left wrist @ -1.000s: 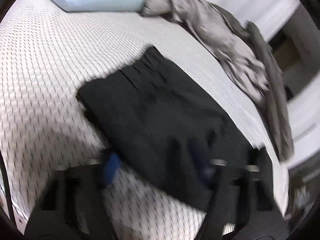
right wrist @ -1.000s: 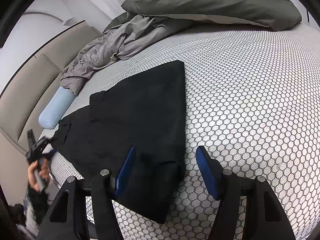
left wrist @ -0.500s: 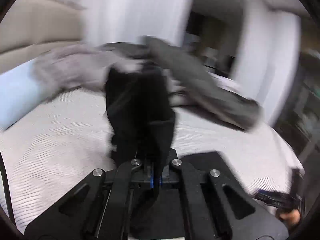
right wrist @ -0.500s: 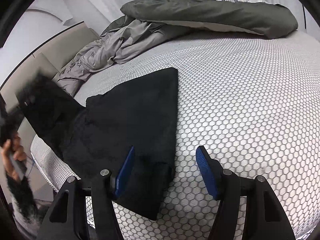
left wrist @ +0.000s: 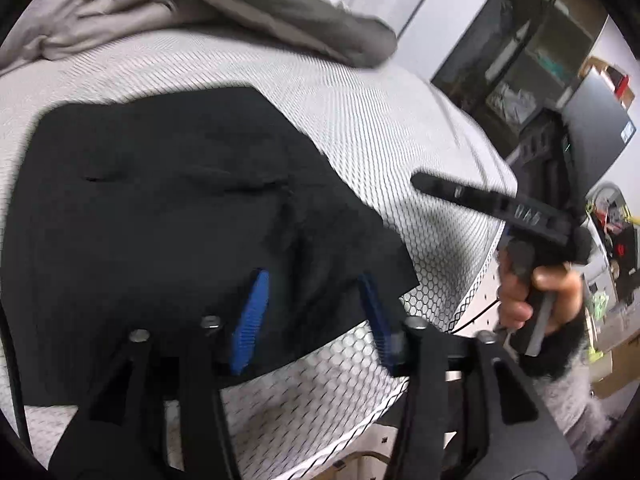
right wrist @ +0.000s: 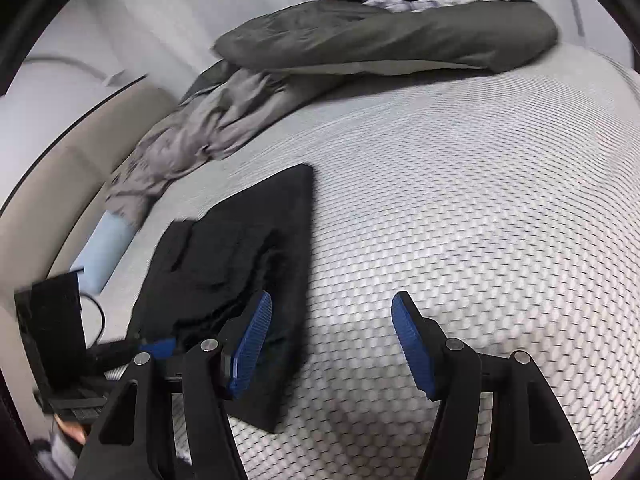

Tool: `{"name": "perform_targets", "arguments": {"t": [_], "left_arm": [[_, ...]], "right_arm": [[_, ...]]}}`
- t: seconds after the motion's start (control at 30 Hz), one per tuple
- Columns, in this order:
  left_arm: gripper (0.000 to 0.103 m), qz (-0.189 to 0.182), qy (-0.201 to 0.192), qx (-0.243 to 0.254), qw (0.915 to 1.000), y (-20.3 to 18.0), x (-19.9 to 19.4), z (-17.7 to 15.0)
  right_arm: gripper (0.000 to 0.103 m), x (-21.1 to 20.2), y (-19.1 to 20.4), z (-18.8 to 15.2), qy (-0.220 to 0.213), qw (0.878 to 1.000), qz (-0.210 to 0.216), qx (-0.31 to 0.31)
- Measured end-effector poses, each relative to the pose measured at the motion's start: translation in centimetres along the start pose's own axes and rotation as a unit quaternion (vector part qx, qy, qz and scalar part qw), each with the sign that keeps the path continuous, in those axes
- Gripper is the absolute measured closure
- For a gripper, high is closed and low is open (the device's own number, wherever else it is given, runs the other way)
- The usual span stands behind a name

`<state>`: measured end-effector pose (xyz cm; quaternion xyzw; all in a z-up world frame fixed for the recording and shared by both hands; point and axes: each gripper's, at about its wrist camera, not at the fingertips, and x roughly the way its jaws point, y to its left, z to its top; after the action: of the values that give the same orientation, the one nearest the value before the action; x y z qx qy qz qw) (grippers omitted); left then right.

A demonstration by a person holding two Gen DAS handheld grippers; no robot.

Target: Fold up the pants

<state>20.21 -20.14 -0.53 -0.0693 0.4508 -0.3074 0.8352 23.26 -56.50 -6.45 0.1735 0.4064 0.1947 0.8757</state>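
The black pants (left wrist: 160, 216) are lying folded on the bed (left wrist: 360, 120), a dark slab with its long axis running away from the near edge of the mattress toward the rumpled grey blanket (right wrist: 360, 40) at the far side. The left gripper (left wrist: 312, 308) is hanging right over the near end of the pants — its jaws are opening, with the cloth lying under and between them but no longer pinched. The right gripper (right wrist: 332, 340) is sitting just beside the pants' near right corner, its jaws standing apart and empty; only its left pad overlaps the cloth edge, the rest is over bare mattress. So the left one is looking nearer to the fabric, the right one nearer to the open side. Seen from the left wrist, the person's hand (left wrist: 532, 292) is gripping the right tool's handle off the bed edge. A pale blue pillow (right wrist: 104, 248) is resting beyond the pants by the headboard — well clear. Nothing seems to be blocking a further fold or a smoothing pass.
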Motion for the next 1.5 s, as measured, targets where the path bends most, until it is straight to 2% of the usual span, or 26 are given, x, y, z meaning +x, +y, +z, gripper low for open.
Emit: {"name": "perform_targets", "arguments": {"t": [0.03,0.1,0.17,0.23,0.27,0.37,0.43,0.47,0.5,0.57,0.7,0.83,0.97,1.03,1.1,1.13,1.27,1.33,1.43,1.47,1.5], "left_arm": [[0.035,0.01,-0.018,-0.004,0.9998,0.5,-1.3,0.1],[0.024,0.007,-0.051,-0.01,0.9986,1.3,-3.7,0.5],[0.021,0.023,-0.082,0.003,0.9964,2.4,-5.3,0.8],[0.021,0.075,-0.1,0.004,0.9921,3.8,-5.3,1.3],[0.021,0.092,-0.103,-0.007,0.9904,5.0,-4.9,1.5],[0.021,0.103,-0.103,-0.052,0.9879,8.6,-3.3,1.7],[0.021,0.108,-0.095,-0.069,0.9873,11.5,-2.5,1.4],[0.021,0.117,-0.092,-0.071,0.9863,12.7,-2.5,0.9],[0.022,0.129,-0.089,-0.079,0.9844,13.6,-2.3,0.8],[0.022,0.125,-0.087,-0.087,0.9845,14.7,-2.2,0.5],[0.022,0.126,-0.091,-0.092,0.9835,15.8,-2.6,0.1],[0.022,0.126,-0.091,-0.091,0.9837,15.0,-3.4,-0.9],[0.022,0.125,-0.089,-0.094,0.9837,14.6,-3.2,-0.5],[0.022,0.126,-0.088,-0.092,0.9838,14.5,-3.3,-0.6],[0.022,0.127,-0.086,-0.09,0.9841,14.6,-3.2,-0.5],[0.022,0.125,-0.088,-0.093,0.9839,14.8,-3.4,-0.4],[0.022,0.123,-0.1,-0.101,0.9823,15.2,-4.6,-0.5],[0.022,0.121,-0.098,-0.111,0.9815,15.6,-4.7,-0.6],[0.022,0.125,-0.077,-0.119,0.9819,16.2,-3.7,-0.7],[0.022,0.127,-0.072,-0.118,0.9823,16.2,-3.4,-0.8],[0.022,0.132,-0.065,-0.114,0.9826,16.1,-3.0,-0.9]], "right_arm": [[0.039,0.1,0.6,-0.1,0.002,1.0,0.012,-0.003],[0.039,0.8,1.5,-0.2,0.017,0.999,0.052,-0.004],[0.039,1.4,2.4,-0.3,0.025,0.997,0.07,-0.005],[0.044,1.9,3.1,-0.4,0.033,0.994,0.1,0.0],[0.049,2.3,3.7,-0.4,0.039,0.991,0.129,0.004],[0.049,3.7,4.9,-0.3,0.059,0.984,0.168,0.01],[0.049,5.5,5.2,-0.3,0.082,0.985,0.149,0.021],[0.054,6.7,5.1,-0.4,0.087,0.988,0.122,0.024],[0.065,7.6,5.1,-0.4,0.094,0.989,0.114,0.025],[0.071,8.3,5.0,-0.2,0.093,0.99,0.104,0.037],[0.071,7.1,4.9,0.4,0.065,0.991,0.113,0.042],[0.07,6.4,5.2,0.9,0.053,0.988,0.141,0.045],[0.07,7.4,5.5,0.9,0.081,0.979,0.176,0.066],[0.071,8.3,6.7,0.5,0.099,0.984,0.147,0.033],[0.097,9.0,7.3,0.0,0.112,0.987,0.115,0.007],[0.097,9.1,7.2,-0.1,0.116,0.987,0.109,0.013],[0.098,5.3,8.2,0.9,0.074,0.991,0.11,-0.013],[0.098,4.0,8.3,0.5,0.08,0.992,0.091,-0.028],[0.093,5.7,6.8,-1.3,0.114,0.992,0.036,-0.034],[0.091,5.9,6.1,-1.6,0.114,0.991,0.055,-0.03],[0.084,5.5,5.8,-1.5,0.108,0.991,0.071,-0.022]]}}
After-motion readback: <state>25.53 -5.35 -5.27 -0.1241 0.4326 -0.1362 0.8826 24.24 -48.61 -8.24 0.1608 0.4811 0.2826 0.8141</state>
